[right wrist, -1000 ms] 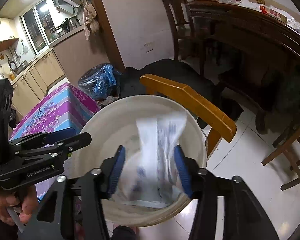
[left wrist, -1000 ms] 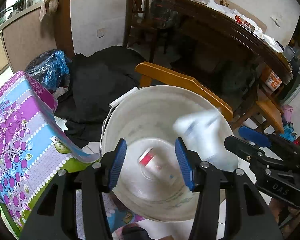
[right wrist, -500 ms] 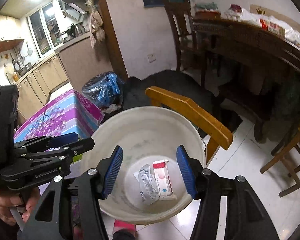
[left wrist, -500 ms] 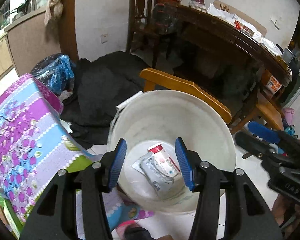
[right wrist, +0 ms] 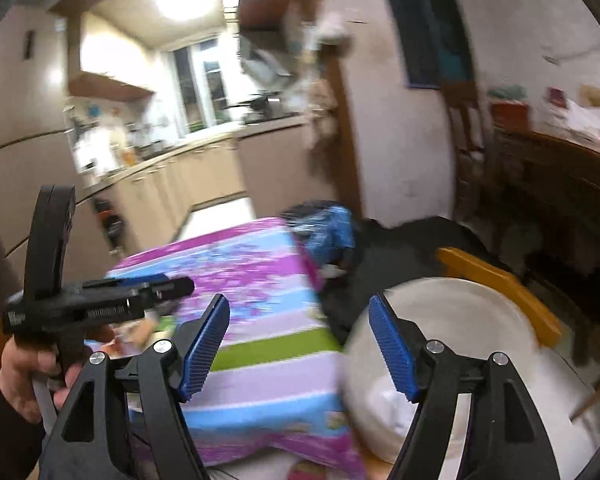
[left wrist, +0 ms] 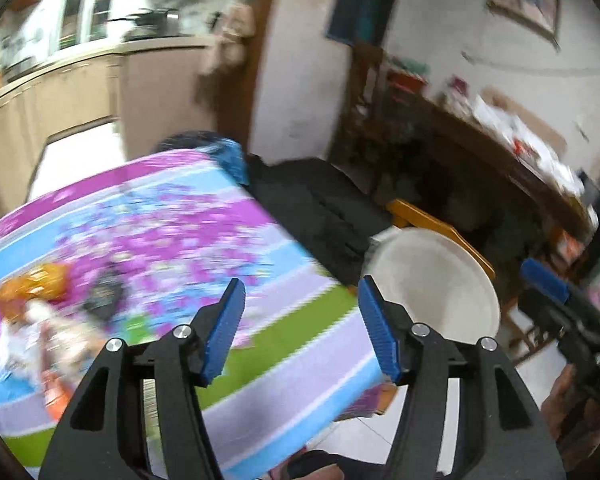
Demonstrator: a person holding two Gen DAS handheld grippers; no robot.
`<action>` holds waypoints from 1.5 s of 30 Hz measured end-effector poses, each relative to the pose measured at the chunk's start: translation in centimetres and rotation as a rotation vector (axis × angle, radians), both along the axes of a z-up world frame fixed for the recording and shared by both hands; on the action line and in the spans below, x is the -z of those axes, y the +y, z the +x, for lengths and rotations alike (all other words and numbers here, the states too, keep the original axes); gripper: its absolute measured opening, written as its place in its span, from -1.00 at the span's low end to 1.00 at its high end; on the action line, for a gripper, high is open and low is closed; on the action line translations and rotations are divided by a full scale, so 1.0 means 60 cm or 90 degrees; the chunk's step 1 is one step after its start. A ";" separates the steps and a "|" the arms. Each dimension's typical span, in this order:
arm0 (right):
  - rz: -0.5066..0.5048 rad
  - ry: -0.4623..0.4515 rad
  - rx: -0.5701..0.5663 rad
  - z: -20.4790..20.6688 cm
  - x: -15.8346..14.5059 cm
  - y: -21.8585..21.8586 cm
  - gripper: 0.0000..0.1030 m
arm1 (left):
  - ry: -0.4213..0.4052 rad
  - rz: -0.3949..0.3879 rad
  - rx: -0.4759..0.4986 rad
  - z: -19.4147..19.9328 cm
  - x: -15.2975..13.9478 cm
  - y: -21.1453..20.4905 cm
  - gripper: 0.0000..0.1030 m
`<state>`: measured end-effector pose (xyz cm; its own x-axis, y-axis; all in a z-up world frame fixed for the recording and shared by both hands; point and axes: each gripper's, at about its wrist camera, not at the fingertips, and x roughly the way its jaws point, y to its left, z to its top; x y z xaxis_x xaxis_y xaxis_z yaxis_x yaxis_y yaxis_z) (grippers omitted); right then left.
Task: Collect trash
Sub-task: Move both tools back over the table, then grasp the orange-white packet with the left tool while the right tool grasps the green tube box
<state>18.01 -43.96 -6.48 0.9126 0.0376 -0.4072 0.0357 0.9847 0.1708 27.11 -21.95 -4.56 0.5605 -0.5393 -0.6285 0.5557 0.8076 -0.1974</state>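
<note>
Left gripper (left wrist: 300, 328): jaws apart, just widened further, nothing between the blue pads; pointed over the near part of the flowered tablecloth (left wrist: 148, 240).
Right gripper (right wrist: 298, 344): jaws wide, just spread further, empty; aimed at the gap between cloth edge and bucket.
White bucket (left wrist: 432, 292): stood on the floor just right of the table corner, in front of a yellow wooden chair (left wrist: 440, 224); rim blurred.
Trash already dropped: a pale crumpled shape (right wrist: 396, 404) inside the bucket in the right wrist view; too blurred to tell what kind.
Trash left on the table: orange and white wrappers (left wrist: 32, 312) at the cloth's left edge in the left wrist view, smeared by motion, count impossible to tell.
Hand (right wrist: 36, 372): wrapped round the left gripper's handle, seen at the left of the right wrist view.
Beyond the table: blue plastic bag (right wrist: 330, 232) beside a black heap (left wrist: 316, 204) on the floor; dark wooden table (left wrist: 496, 160) along the wall, cluttered.
</note>
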 end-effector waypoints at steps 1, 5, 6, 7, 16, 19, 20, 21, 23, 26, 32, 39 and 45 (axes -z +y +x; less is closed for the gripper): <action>-0.007 -0.003 -0.020 0.007 -0.002 0.023 0.41 | -0.009 0.003 -0.023 0.003 -0.002 0.031 0.14; -0.015 -0.015 -0.098 0.034 -0.008 0.111 0.41 | -0.008 0.001 -0.104 0.023 0.004 0.147 0.15; -0.018 -0.016 -0.116 0.042 -0.008 0.134 0.41 | -0.007 0.001 -0.126 0.029 0.008 0.177 0.15; -0.018 -0.016 -0.132 0.048 -0.008 0.154 0.41 | -0.002 0.000 -0.153 0.035 0.013 0.212 0.15; -0.007 0.047 -0.209 0.106 0.027 0.295 0.41 | 0.084 -0.031 -0.258 0.056 0.078 0.392 0.15; 0.015 0.083 -0.215 0.129 0.052 0.316 0.41 | 0.145 -0.049 -0.256 0.049 0.121 0.409 0.15; 0.020 0.092 -0.217 0.138 0.063 0.308 0.41 | 0.168 -0.055 -0.249 0.047 0.139 0.407 0.15; 0.027 0.104 -0.218 0.142 0.074 0.316 0.41 | 0.180 -0.057 -0.246 0.045 0.150 0.406 0.14; 0.031 0.117 -0.221 0.145 0.093 0.307 0.41 | 0.212 -0.058 -0.240 0.041 0.179 0.399 0.14; 0.035 0.134 -0.222 0.148 0.117 0.306 0.41 | 0.230 -0.046 -0.226 0.035 0.207 0.381 0.01; 0.039 0.151 -0.220 0.156 0.134 0.305 0.41 | 0.236 -0.046 -0.238 0.040 0.230 0.363 -0.32; 0.048 0.208 -0.216 0.194 0.169 0.315 0.26 | 0.223 -0.035 -0.259 0.043 0.233 0.341 -0.70; 0.024 0.266 -0.200 0.254 0.201 0.331 -0.04 | 0.215 -0.036 -0.274 0.040 0.234 0.345 -0.80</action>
